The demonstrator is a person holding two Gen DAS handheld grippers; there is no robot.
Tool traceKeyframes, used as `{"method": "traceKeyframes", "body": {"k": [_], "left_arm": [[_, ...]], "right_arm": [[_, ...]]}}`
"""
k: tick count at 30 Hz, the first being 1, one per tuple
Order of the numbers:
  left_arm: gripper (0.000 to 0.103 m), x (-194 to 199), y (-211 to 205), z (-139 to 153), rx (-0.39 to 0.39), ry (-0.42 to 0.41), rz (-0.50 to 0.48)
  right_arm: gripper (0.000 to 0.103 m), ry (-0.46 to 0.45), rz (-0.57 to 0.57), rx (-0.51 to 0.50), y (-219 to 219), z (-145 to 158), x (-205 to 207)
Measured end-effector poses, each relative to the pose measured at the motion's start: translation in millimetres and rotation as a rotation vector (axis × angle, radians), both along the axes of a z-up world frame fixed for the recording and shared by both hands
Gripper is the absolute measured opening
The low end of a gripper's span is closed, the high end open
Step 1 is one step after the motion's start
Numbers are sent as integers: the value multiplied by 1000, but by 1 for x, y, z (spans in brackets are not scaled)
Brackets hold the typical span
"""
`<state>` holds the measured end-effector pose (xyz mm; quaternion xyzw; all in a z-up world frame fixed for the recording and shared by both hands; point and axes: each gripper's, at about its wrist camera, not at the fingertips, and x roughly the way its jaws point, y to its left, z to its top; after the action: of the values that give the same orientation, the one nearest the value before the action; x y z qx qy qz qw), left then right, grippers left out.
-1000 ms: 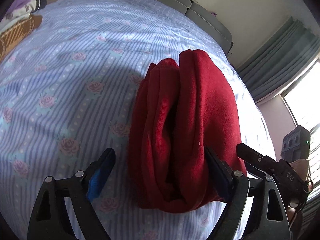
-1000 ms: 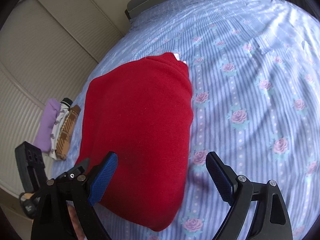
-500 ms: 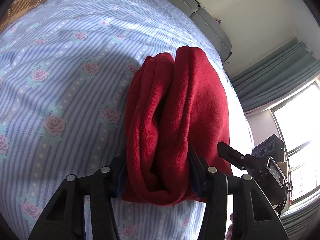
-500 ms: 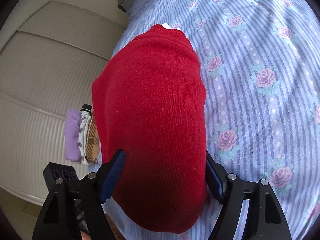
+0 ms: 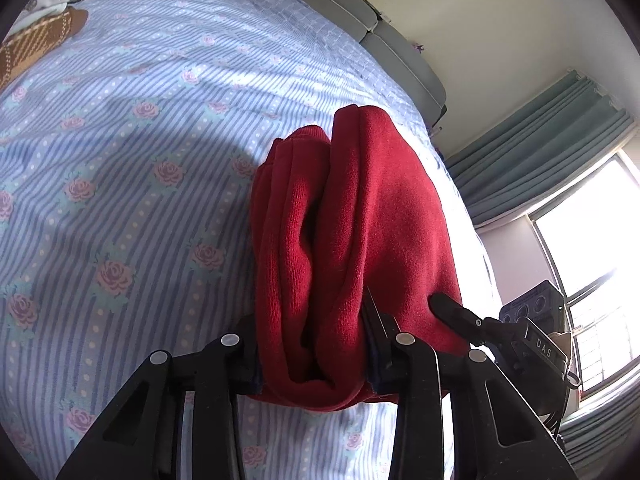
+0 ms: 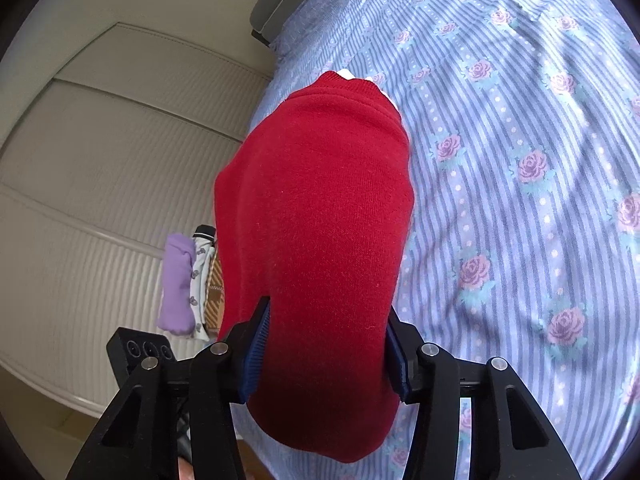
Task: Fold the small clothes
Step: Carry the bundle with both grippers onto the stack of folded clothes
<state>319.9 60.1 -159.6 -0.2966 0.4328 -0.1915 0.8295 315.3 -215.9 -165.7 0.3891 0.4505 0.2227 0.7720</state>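
Note:
A folded red sweater (image 5: 352,240) lies on the blue striped, rose-printed bedsheet (image 5: 120,184). My left gripper (image 5: 314,354) clamps the layered open edge of the fold, jaws still closing, cloth bulging between them. The right gripper's finger tip (image 5: 452,308) pokes in from the right. In the right wrist view the sweater (image 6: 320,220) shows its smooth folded back and ribbed collar. My right gripper (image 6: 326,350) squeezes the near end, blue pads (image 6: 256,344) pressing both sides, jaws still closing. The left gripper's camera block (image 6: 142,350) shows at lower left.
Folded clothes, purple (image 6: 178,280), white printed and brown checked (image 5: 36,46), lie in a row at the bed's edge. A grey headboard (image 5: 400,52) bounds the far side. A ribbed white wardrobe (image 6: 92,184) stands beside the bed; teal curtains (image 5: 552,152) flank a bright window.
Both grippers went from wide open around the sweater's ends to pinching the cloth. The right gripper has rolled, and the sweater now stands higher and closer in its view.

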Motion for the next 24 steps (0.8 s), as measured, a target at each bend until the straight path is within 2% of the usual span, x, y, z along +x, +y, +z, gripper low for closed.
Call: {"method": "traceKeyframes", "body": {"k": [6,12,18,24], "left_arm": [[36,-1,2,23,8,-31,-9],[36,-5,17,57,22,-78,14],[36,-15,63,92,29,-124,66],[36,-24,135,134,48,-176,144]], "right_arm": [[51,-34,-4,14,-8,24,-9],[51,-95,22,-4,11,65,-6],[51,-157,74,-4,60,106,4],[50,-211,146,11,140,150,15]]}}
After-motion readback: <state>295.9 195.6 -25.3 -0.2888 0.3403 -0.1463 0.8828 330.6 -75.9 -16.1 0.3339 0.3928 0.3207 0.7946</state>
